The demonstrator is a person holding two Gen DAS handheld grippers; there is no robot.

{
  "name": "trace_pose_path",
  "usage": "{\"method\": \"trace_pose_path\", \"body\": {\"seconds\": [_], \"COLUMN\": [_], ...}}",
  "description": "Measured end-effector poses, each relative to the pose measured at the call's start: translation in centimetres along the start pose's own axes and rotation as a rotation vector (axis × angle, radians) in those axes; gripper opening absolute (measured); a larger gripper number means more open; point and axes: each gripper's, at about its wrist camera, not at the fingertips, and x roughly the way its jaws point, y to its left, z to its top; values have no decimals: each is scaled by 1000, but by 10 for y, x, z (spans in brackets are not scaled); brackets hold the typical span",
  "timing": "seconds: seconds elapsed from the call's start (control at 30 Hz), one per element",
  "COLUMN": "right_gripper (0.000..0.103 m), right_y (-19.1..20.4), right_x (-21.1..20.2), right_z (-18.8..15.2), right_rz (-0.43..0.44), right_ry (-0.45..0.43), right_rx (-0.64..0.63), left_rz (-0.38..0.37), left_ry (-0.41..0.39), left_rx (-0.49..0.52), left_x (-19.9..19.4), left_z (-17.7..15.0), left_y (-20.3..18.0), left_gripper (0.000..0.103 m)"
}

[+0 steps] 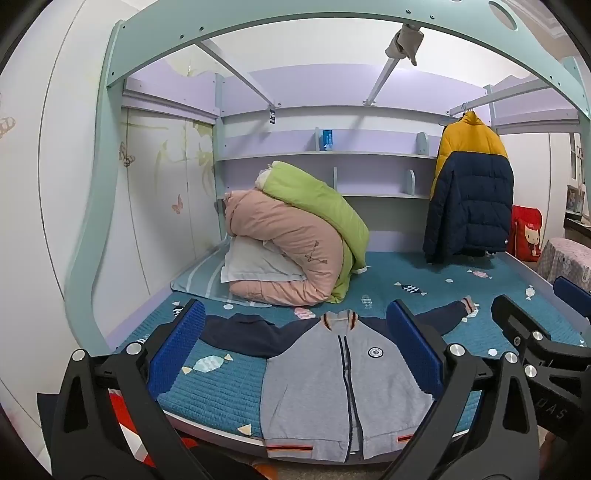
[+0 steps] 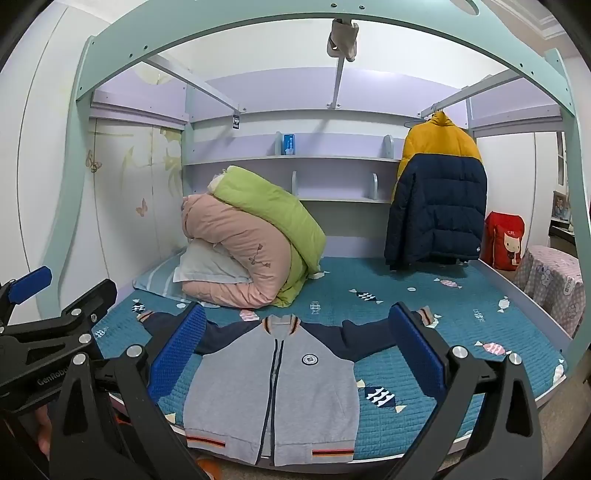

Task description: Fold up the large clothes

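Note:
A grey zip-up jacket [image 1: 332,391] [image 2: 273,398] with navy sleeves and striped cuffs lies flat, front up, at the near edge of the bed, both sleeves spread sideways. My left gripper [image 1: 295,314] hovers in front of it, fingers wide apart with nothing between them. In the right wrist view my right gripper [image 2: 297,317] is likewise open and empty above the jacket's collar area. Each gripper appears at the edge of the other's view: the right one [image 1: 546,332] and the left one [image 2: 55,314], side by side.
A blue quilted bed cover [image 1: 221,387] [image 2: 406,302] spreads under the jacket. Folded pink and green duvets [image 1: 295,243] [image 2: 251,240] with a pillow sit at the back left. A yellow-and-navy puffer coat [image 1: 469,192] [image 2: 436,199] hangs at the right. The bunk frame [image 2: 295,14] arches overhead.

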Motion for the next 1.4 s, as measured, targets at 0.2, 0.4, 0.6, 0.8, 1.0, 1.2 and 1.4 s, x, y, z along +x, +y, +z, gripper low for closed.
{"method": "trace_pose_path", "body": {"seconds": [0.2, 0.4, 0.6, 0.8, 1.0, 1.2, 1.4], "right_gripper": [96, 96, 96, 96, 96, 96, 96], "right_y": [-3, -4, -4, -6, -6, -7, -9], "right_x": [-6, -6, -6, -6, -6, -6, -6], "right_z": [3, 2, 2, 2, 1, 1, 0], "right_rz": [-1, 0, 0, 1, 1, 1, 1], "right_ry": [-6, -7, -8, -7, -8, -5, -3], "right_rx": [5, 7, 9, 11, 9, 13, 15], "left_rz": [1, 1, 0, -1, -1, 1, 0], "left_ry": [0, 2, 3, 10, 10, 11, 13], "left_rx": [1, 3, 3, 6, 5, 9, 9], "left_x": [0, 0, 0, 2, 3, 8, 9], "left_z": [0, 0, 0, -2, -5, -7, -8], "left_y": [0, -1, -1, -11, -7, -4, -3], "left_gripper": [98, 98, 98, 98, 98, 98, 98]}}
